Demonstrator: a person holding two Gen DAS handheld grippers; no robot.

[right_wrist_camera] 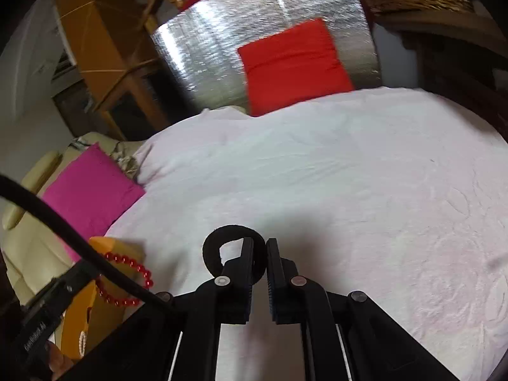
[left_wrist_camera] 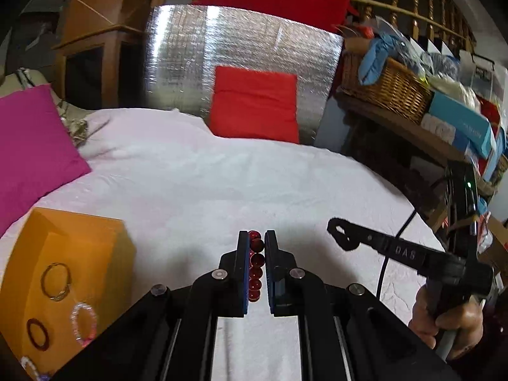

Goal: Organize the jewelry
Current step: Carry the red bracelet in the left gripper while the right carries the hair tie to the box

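The left gripper (left_wrist_camera: 257, 247) is clenched on a red bead bracelet (left_wrist_camera: 256, 265), whose beads run in a line between its two blue-edged fingers and, seen from the right wrist, hang in a loop (right_wrist_camera: 127, 281) off its tip. Down to its left sits an orange box (left_wrist_camera: 79, 254) with four more pieces laid on top: a thin gold ring bracelet (left_wrist_camera: 56, 281), a clear bead bracelet (left_wrist_camera: 84, 324), a dark brown band (left_wrist_camera: 37, 333) and a pale bead bracelet (left_wrist_camera: 30, 366) (cut off at the frame edge). The right gripper (right_wrist_camera: 260, 254), to the right of the left one, grips a black loop band (right_wrist_camera: 233, 250) that sticks out past its tip. Both hang above a white bedspread (left_wrist_camera: 222, 174). Ahead of them a red cushion (left_wrist_camera: 255, 103) leans on a silver panel (left_wrist_camera: 177, 60); a pink cushion (left_wrist_camera: 30, 146) lies off to the left.
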